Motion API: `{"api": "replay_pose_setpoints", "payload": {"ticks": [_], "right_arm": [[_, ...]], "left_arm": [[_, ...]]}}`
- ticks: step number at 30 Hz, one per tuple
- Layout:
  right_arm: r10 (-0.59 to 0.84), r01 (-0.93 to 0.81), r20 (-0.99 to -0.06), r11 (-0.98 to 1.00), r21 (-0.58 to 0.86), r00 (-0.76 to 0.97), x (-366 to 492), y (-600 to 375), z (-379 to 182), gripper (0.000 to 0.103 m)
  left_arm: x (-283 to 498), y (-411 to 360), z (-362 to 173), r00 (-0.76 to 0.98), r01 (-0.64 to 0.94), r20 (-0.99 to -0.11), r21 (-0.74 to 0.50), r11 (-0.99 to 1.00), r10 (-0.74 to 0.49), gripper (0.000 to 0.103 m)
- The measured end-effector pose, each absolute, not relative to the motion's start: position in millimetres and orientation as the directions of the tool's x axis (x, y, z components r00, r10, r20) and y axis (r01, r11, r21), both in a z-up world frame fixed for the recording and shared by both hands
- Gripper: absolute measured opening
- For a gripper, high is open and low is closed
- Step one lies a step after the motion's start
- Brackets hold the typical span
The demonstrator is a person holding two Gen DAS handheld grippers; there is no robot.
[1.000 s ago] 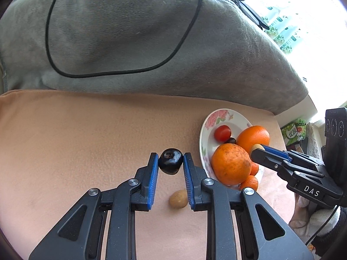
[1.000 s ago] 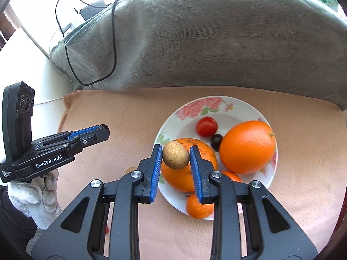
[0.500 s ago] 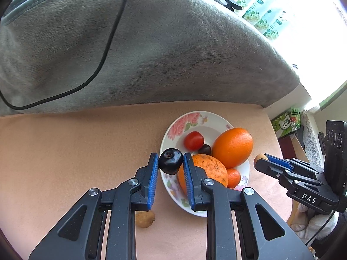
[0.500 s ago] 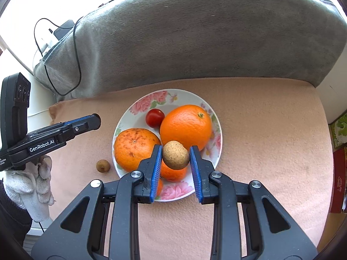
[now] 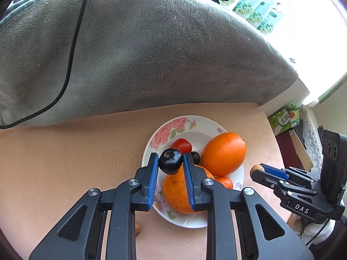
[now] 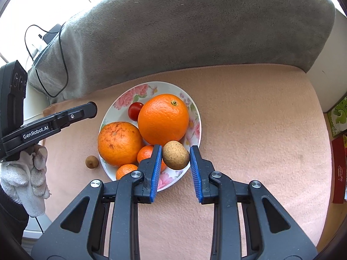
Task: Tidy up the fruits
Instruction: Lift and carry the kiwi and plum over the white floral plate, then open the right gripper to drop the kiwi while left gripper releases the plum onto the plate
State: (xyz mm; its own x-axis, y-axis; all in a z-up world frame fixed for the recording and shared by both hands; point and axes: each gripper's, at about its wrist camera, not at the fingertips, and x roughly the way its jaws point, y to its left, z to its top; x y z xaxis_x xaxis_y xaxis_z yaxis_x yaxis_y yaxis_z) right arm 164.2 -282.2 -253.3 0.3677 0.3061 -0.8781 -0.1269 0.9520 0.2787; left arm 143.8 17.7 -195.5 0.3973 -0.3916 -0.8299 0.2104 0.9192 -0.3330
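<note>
A flowered white plate [image 5: 173, 130] [image 6: 195, 110] on the peach cushion holds two big oranges [image 6: 163, 119] [image 6: 119, 143], small tangerines, a cherry tomato [image 6: 134, 110] and a dark fruit [image 5: 195, 156]. My left gripper [image 5: 170, 164] is shut on a dark plum [image 5: 170, 163] above the plate's near left side. My right gripper [image 6: 175, 155] holds a brown longan [image 6: 175, 155] above the plate's right rim; its jaws stand slightly wider than the fruit, with a small gap on the right. Another longan [image 6: 92, 161] lies on the cushion left of the plate.
A grey blanket-covered backrest [image 5: 151, 54] rises behind the cushion, with a black cable [image 5: 71, 49] lying on it. Green packets [image 5: 284, 117] and a red box [image 6: 339, 169] stand past the cushion's right edge.
Both grippers moved with their fruit: the left over the plate's near left side, the right to its right rim. The right jaws have widened a little around the longan.
</note>
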Motion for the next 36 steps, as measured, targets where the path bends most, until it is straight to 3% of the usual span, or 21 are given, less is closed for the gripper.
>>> {"api": "replay_pose_setpoints", "payload": {"ticks": [22,24,26,36], "right_arm": [[0.328,-0.154,-0.874,0.944,0.291,0.358,163,-274,-249,0.028],[0.328,-0.152,-0.874,0.944,0.292,0.358,162,-274,-247,0.032],[0.327,-0.154,-0.873,0.945,0.290,0.363,161,-274,-246,0.043],[0.321,-0.158,-0.870,0.947,0.281,0.374,157,-274,-240,0.055]], "left_arm": [[144,8,-186,0.405,0.231,-0.825,-0.326,0.917,-0.395,0.022],[144,7,-185,0.406,0.232,-0.825,-0.323,0.918,-0.393,0.022],[144,8,-185,0.407,0.230,-0.826,-0.321,0.919,-0.391,0.022],[140,3,-179,0.424,0.243,-0.820,-0.306,0.920,-0.385,0.048]]}}
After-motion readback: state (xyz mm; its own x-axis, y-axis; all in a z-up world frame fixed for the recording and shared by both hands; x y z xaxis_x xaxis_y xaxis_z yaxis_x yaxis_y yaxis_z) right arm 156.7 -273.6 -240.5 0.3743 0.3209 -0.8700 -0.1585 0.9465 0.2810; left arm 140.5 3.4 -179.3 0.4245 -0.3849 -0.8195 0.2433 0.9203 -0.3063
